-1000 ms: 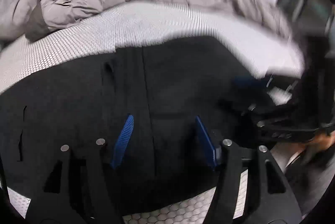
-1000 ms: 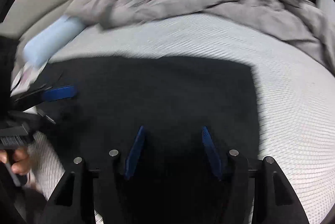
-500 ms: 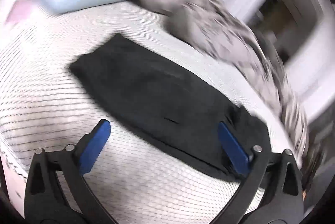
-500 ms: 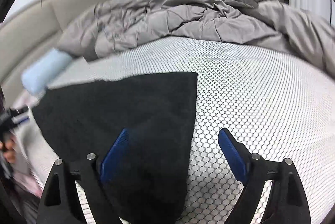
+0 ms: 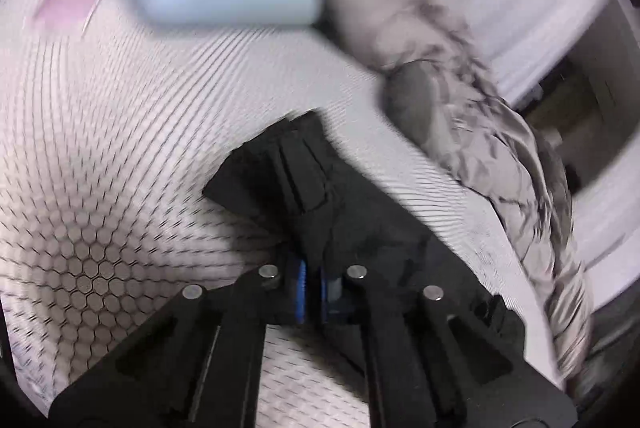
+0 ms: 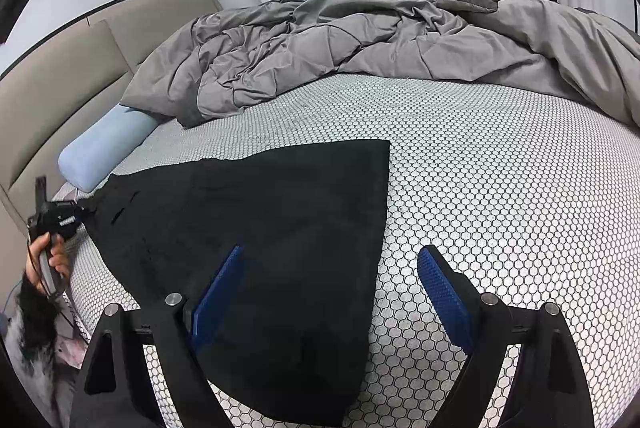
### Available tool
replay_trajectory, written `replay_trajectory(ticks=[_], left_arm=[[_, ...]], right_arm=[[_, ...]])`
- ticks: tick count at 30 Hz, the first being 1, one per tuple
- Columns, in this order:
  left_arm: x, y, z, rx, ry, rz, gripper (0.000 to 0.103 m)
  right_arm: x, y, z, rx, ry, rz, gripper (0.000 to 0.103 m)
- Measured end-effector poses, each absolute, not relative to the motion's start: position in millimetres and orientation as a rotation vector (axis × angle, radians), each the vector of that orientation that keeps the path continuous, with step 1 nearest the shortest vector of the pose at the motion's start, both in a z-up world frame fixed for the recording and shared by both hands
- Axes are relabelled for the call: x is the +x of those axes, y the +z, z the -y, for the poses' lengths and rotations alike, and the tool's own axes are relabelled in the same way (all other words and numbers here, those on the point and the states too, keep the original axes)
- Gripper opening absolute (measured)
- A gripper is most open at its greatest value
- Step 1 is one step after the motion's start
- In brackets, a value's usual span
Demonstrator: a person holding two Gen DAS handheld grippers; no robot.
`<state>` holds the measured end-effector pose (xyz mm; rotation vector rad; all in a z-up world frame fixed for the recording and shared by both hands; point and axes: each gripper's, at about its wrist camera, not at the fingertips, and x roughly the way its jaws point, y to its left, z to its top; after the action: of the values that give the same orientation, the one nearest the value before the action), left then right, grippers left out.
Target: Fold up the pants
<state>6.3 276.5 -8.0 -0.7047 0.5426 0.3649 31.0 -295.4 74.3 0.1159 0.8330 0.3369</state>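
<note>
Black pants (image 6: 256,228) lie flat and folded on the bed's white honeycomb sheet (image 6: 500,187). My left gripper (image 5: 311,292) is shut on the pants' waistband end (image 5: 320,195), which bunches up between its blue pads. It also shows far left in the right wrist view (image 6: 70,218), held by a hand at the pants' corner. My right gripper (image 6: 332,292) is open and empty, low over the pants' right edge; its left finger is over the cloth, its right finger over bare sheet.
A crumpled grey duvet (image 6: 360,47) fills the far side of the bed. A light blue bolster pillow (image 6: 104,147) lies by the beige headboard (image 6: 52,99). Something pink (image 5: 68,3) lies on the sheet beyond the pants.
My left gripper has closed from wide open onto the waistband end. My right gripper has opened wider and drawn back, with the pants' right edge now under it.
</note>
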Motion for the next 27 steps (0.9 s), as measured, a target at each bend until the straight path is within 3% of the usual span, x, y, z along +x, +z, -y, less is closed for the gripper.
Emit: replay_trajectory(ticks=[7,11,12,13,14,18,22,26,27], left_arm=[[6.9,116.6,-120.5,-0.476,0.035,-0.423,0.001],[30.0,142.8,-6.7,-0.431,-0.247,-0.464,0.008],[36.7,138.3,18.0,-0.436,-0.341,-0.506,0.031],[43.0,131.5,38.6,-0.442,-0.445,-0.556,0.066],[51.7,119.0,61.4,-0.461,-0.554,-0.61,0.074],[45.4,89.3,82.2,-0.408,-0.625,-0.662,0.075],[31.2,62.2,54.0,-0.297,-0.428,-0.588,0.081],[54.6,14.7,2.8,-0.333,-0.231,-0.664,0.08],[66.1,4.0,-7.8,-0.341,-0.208,-0.685,0.08]], right_arm=[[28.0,80.0,306.5,0.142,0.334,-0.811,0.09],[26.4,79.4,313.0,0.152,0.315,-0.812,0.09],[26.1,78.7,315.6,0.153,0.304,-0.815,0.09],[26.0,77.8,318.8,0.154,0.291,-0.817,0.09],[26.0,76.6,322.7,0.155,0.278,-0.82,0.09],[27.6,68.4,344.2,0.174,0.215,-0.848,0.09],[27.4,64.2,363.5,0.222,0.185,-0.869,0.09],[30.1,64.9,361.1,0.338,0.327,-0.874,0.088],[31.9,63.6,357.3,0.384,0.388,-0.881,0.084]])
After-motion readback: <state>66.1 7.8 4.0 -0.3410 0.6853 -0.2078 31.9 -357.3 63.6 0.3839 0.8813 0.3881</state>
